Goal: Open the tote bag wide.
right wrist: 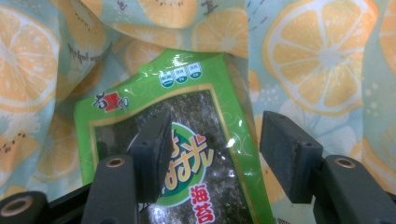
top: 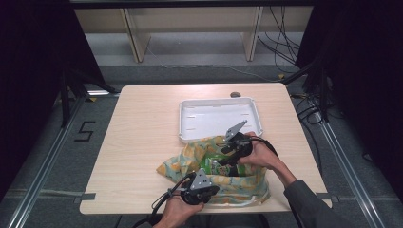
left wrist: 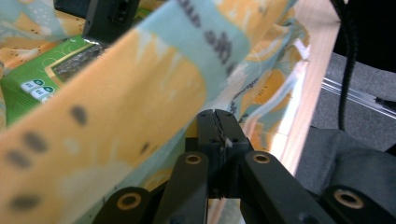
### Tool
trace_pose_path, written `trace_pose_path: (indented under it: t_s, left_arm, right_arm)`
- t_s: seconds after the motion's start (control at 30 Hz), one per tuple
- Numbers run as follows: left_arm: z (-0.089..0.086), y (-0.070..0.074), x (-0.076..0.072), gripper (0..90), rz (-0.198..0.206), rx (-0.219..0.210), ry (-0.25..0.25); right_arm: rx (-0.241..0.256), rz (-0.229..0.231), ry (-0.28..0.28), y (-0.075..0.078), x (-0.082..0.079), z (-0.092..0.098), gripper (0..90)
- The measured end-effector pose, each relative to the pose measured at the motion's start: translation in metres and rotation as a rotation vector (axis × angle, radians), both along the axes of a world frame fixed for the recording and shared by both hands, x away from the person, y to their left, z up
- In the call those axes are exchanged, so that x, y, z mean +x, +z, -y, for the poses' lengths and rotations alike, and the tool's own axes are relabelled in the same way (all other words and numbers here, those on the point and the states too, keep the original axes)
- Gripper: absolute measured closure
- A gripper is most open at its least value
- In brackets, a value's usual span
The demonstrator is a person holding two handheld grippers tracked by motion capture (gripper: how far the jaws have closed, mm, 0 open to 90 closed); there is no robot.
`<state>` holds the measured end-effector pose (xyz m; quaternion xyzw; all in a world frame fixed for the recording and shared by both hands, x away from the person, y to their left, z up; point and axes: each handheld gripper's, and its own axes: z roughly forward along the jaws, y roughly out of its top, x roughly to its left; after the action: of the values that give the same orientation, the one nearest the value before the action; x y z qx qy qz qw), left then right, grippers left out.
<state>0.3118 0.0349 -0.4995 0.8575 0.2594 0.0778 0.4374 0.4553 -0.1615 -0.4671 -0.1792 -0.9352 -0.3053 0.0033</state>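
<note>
There, green seaweed packet [right wrist: 187, 154] inside bag [top: 237, 187], between parted right tongs [right wrist: 212, 161]; left tongs [left wrist: 218, 122] clenched on bag.

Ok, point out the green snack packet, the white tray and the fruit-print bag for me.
green snack packet [right wrist: 187, 140]: right gripper view, its printed front.
white tray [top: 216, 118]: high view, its bare floor.
fruit-print bag [top: 242, 183]: high view, its near side.

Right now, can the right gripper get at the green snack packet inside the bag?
Probably yes. The left gripper is shut on the bag's edge, so its mouth looks held open. The right gripper is open, and the green snack packet lies bare just beyond its jaws.
</note>
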Motion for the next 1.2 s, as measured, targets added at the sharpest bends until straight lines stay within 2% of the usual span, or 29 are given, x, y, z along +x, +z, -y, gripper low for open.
trace_pose_path:
  t_s: [0.1,0.13,0.23,0.27,0.3,0.33,0.37,0.4,0.47,0.5,0.53,0.57,0.6,0.63,0.67,0.73,0.77,0.83,0.87,0.9,0.93,0.97,1.0,1.03,1.07,1.1,1.13,1.17,1.2]
  left_arm:
    - [0.002,-0.002,0.001,89.5,-0.003,0.001,0.007]
    - [0.002,-0.003,0.002,89.5,0.007,0.018,-0.001]
    - [0.003,-0.005,0.004,89.4,0.011,0.029,-0.011]
    - [0.005,-0.006,0.004,89.4,-0.007,0.005,0.004]
    - [0.005,-0.007,0.005,89.4,0.004,0.007,0.010]
    - [0.006,-0.007,0.005,89.4,-0.007,-0.009,0.018]
    - [0.005,-0.007,0.006,89.3,-0.004,0.009,0.014]
    - [0.005,-0.007,0.007,89.3,-0.009,-0.001,0.011]
    - [0.005,-0.007,0.008,89.3,-0.008,0.013,0.012]
    - [0.007,-0.008,0.008,89.3,-0.008,-0.010,0.024]
    - [0.008,-0.008,0.009,89.3,-0.012,-0.009,0.028]
    - [0.008,-0.008,0.011,89.3,0.003,-0.004,0.012]
    - [0.010,-0.009,0.011,89.4,-0.013,-0.010,0.032]
    - [0.008,-0.009,0.014,89.4,0.009,0.016,0.007]
    - [0.010,-0.011,0.014,89.5,-0.014,0.000,0.028]
    - [0.010,-0.011,0.018,89.6,0.004,0.013,0.013]
    - [0.011,-0.012,0.018,89.6,-0.012,-0.012,0.035]
    - [0.013,-0.012,0.017,89.6,-0.023,-0.028,0.043]
    - [0.013,-0.012,0.018,89.6,-0.024,-0.015,0.030]
    - [0.015,-0.012,0.017,89.6,-0.030,-0.031,0.048]
    - [0.015,-0.012,0.019,89.7,-0.009,-0.019,0.030]
    - [0.016,-0.013,0.018,89.7,-0.024,-0.024,0.040]
    - [0.016,-0.013,0.018,89.7,-0.023,-0.016,0.030]
    - [0.015,-0.012,0.020,89.7,-0.001,0.010,0.003]
    - [0.017,-0.014,0.018,89.7,-0.023,-0.017,0.031]
    - [0.017,-0.013,0.019,89.7,-0.007,-0.012,0.021]
    - [0.018,-0.013,0.019,89.7,-0.009,-0.016,0.023]
    - [0.018,-0.013,0.020,89.7,-0.012,-0.017,0.024]
    - [0.018,-0.014,0.020,89.7,-0.013,-0.023,0.023]
  right_arm:
    - [0.004,-0.005,0.001,-0.003,0.001,0.000,45.2]
    - [0.006,-0.010,0.009,-0.004,0.001,0.000,45.2]
    - [-0.001,-0.021,0.002,-0.007,0.001,0.000,45.2]
    - [-0.006,-0.017,0.001,-0.007,0.001,0.000,45.2]
    - [0.002,-0.021,0.003,-0.008,0.002,0.000,45.0]
    - [0.007,-0.019,-0.004,-0.008,0.002,0.000,44.7]
    - [0.008,-0.019,-0.004,-0.009,0.003,-0.001,44.6]
    - [0.001,-0.013,0.002,-0.010,0.003,-0.001,44.3]
    - [-0.013,-0.015,0.002,-0.013,0.005,-0.002,44.1]
    - [-0.006,-0.040,0.028,-0.014,0.006,-0.003,44.1]
    - [-0.010,-0.049,0.011,-0.015,0.005,-0.003,44.1]
    - [-0.013,-0.040,0.004,-0.015,0.005,-0.004,44.2]
    - [-0.018,-0.042,0.002,-0.015,0.005,-0.004,44.1]
    - [-0.020,-0.039,0.012,-0.016,0.006,-0.004,44.0]
    - [-0.016,-0.049,0.021,-0.016,0.007,-0.004,43.9]
    - [-0.019,-0.050,0.000,-0.016,0.006,-0.004,43.1]
    - [-0.015,-0.052,-0.001,-0.017,0.006,-0.004,42.1]
    - [-0.010,-0.064,-0.002,-0.017,0.007,-0.004,41.5]
    - [-0.015,-0.061,0.009,-0.018,0.009,-0.003,41.3]
    - [-0.017,-0.077,0.000,-0.017,0.009,-0.003,41.4]
    - [-0.012,-0.082,0.003,-0.018,0.010,-0.003,41.4]
    - [-0.012,-0.068,-0.001,-0.019,0.011,-0.003,41.2]
    - [-0.008,-0.086,0.014,-0.020,0.011,-0.003,41.0]
    - [-0.024,-0.090,0.004,-0.020,0.011,-0.003,40.7]
    - [-0.032,-0.100,-0.026,-0.020,0.010,-0.004,40.0]
    - [-0.025,-0.116,-0.026,-0.021,0.011,-0.004,39.7]
    - [-0.011,-0.113,-0.022,-0.022,0.011,-0.005,39.7]
    - [-0.015,-0.119,-0.034,-0.021,0.011,-0.006,39.5]
    - [-0.019,-0.105,-0.018,-0.022,0.013,-0.005,39.4]
